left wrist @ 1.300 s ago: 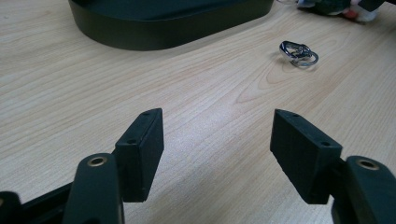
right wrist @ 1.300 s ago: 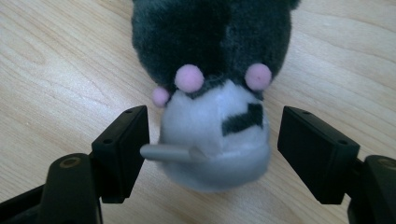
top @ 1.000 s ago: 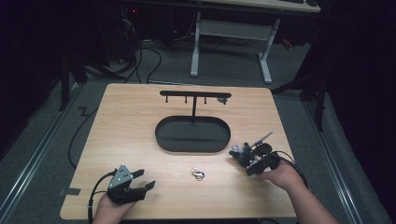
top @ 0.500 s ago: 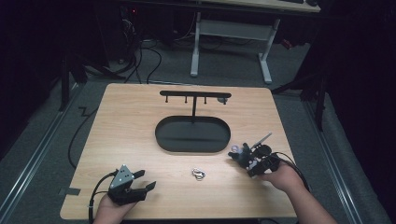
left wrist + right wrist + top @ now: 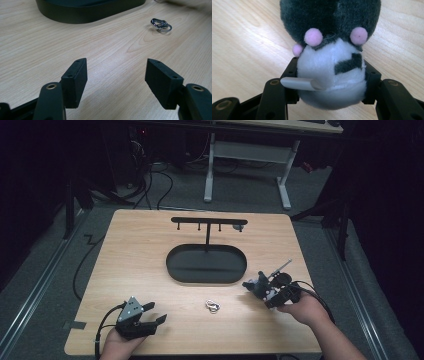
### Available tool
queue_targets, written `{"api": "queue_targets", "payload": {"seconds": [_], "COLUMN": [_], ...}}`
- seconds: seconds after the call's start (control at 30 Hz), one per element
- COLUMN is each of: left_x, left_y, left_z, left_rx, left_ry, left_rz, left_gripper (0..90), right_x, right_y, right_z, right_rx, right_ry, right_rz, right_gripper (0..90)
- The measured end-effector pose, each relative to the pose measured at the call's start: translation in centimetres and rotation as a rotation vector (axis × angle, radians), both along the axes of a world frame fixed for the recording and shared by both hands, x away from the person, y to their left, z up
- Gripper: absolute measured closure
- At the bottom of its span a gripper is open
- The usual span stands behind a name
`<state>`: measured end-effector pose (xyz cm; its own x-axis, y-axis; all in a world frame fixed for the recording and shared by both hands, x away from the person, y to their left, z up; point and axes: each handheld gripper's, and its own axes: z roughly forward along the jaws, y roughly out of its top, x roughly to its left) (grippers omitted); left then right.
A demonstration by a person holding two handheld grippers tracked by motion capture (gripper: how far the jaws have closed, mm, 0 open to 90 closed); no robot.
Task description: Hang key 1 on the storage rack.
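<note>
**Soft plush clamped in the right tool**

A worktop (image 5: 150, 250) of pale wood is seen carrying a black stand (image 5: 207, 262) with an oval base and a hook bar. Near the front edge the left tool (image 5: 159, 312) is held with its jaws apart and nothing between them; bare wood is seen in the gap in the left gripper view. At the right, just off the stand's base, the right tool (image 5: 250, 285) is held low over the worktop, its jaws having just been closing, and a plush (image 5: 332, 62) is now pressed between them.

The plush is judged light and soft: its white belly bulges around the pads, so it is expected to deform rather than slip. The belly is the sound place to be gripped; the pink tufts and the grey tab would likely pull loose.

Between the tools a small metal ring (image 5: 213, 306) lies on the wood. It is judged hard, thin and slippery.
</note>
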<state>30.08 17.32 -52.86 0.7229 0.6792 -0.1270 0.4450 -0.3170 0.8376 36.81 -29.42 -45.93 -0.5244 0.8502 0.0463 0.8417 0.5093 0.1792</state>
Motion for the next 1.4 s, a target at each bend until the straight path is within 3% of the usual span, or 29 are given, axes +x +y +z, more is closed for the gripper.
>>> {"api": "queue_targets", "payload": {"seconds": [0.13, 0.17, 0.43, 0.7, 0.93, 0.97, 1.0, 1.2, 1.23, 1.27, 1.4], "left_x": [0.0, 0.0, 0.0, -0.1, -0.1, -0.1, -0.1, -0.1, -0.1, -0.1, 0.0], "left_y": [0.0, 0.0, 0.2, 0.0, 0.0, -0.1, -0.1, -0.1, 0.0, 0.0, 0.1], "left_z": [0.0, 0.0, 0.2, 0.1, 0.1, 0.1, 0.1, 0.1, 0.1, 0.1, 0.1], "left_rx": [0.004, -0.003, -0.005, 0.005, 0.002, 0.001, 0.001, 0.004, 0.002, 0.002, -0.005], "left_ry": [-0.003, -0.005, -0.014, -0.012, -0.011, -0.012, -0.012, -0.010, -0.012, -0.013, -0.008], "left_rz": [-0.004, -0.001, 0.007, 0.000, -0.006, -0.007, -0.007, -0.008, -0.006, -0.005, -0.006], "left_gripper": [35.0, 35.0, 34.3, 34.0, 33.8, 33.8, 33.7, 33.3, 33.1, 32.8, 30.7], "right_x": [-0.2, 0.0, 0.0, 0.3, 0.5, 0.4, 0.5, 0.8, 0.7, 1.0, 1.3], "right_y": [0.5, 0.5, 1.0, 1.1, 1.1, 1.2, 1.1, 1.3, 1.5, 1.4, 1.6], "right_z": [1.0, 1.4, 3.0, 4.1, 5.1, 5.3, 5.4, 6.2, 6.5, 6.6, 7.0], "right_rx": [0.008, 0.018, 0.043, 0.046, 0.063, 0.059, 0.064, 0.055, 0.054, 0.051, 0.066], "right_ry": [0.009, -0.005, -0.021, -0.023, -0.039, -0.029, -0.041, -0.045, -0.032, -0.051, -0.058], "right_rz": [-0.016, 0.004, 0.000, -0.026, -0.014, -0.038, -0.016, -0.009, -0.036, -0.002, -0.015], "right_gripper": [47.1, 47.1, 47.0, 47.0, 46.8, 46.8, 46.8, 46.8, 46.8, 46.7, 46.6]}}
